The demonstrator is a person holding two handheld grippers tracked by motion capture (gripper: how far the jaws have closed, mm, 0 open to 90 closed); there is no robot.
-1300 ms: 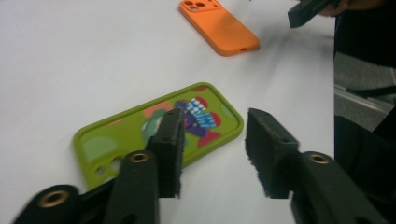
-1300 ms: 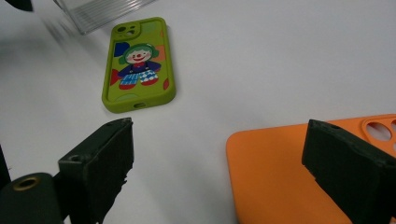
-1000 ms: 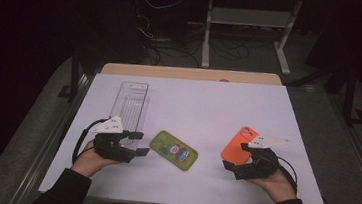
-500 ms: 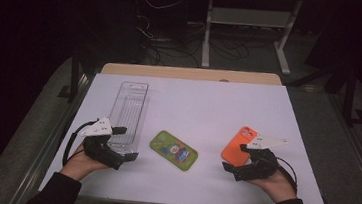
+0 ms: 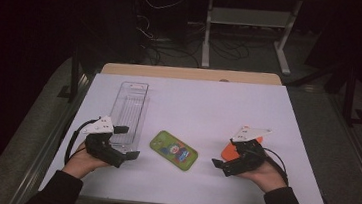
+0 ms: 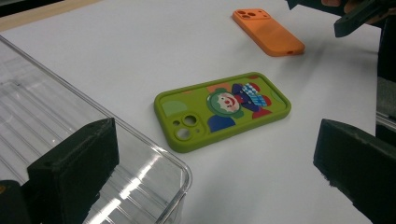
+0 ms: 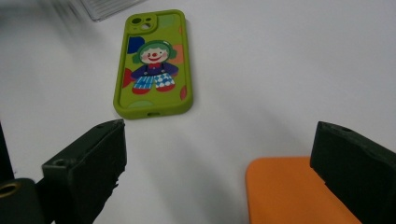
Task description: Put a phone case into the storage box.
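Note:
A green phone case (image 5: 173,150) with a cartoon clown lies flat at the table's front middle. It is also in the left gripper view (image 6: 224,109) and in the right gripper view (image 7: 152,65). An orange phone case (image 5: 228,150) lies to its right, partly under my right gripper (image 5: 225,156). My left gripper (image 5: 126,142) sits by the near end of a clear plastic tray (image 5: 129,102). Both grippers point at the green case and stand open, with nothing between their jaws. Both pairs of jaws have just been opening. The orange case (image 7: 289,191) lies below the right jaw.
The white table top (image 5: 209,104) has bare room behind the cases. The clear tray (image 6: 70,126) runs lengthwise at the left, its near corner under my left jaw. Dark floor, cables and a rack lie beyond the far edge.
My left gripper drew back a little from the green case and its jaws spread. My right gripper slid left over the orange case, towards the green one. Neither case has moved.

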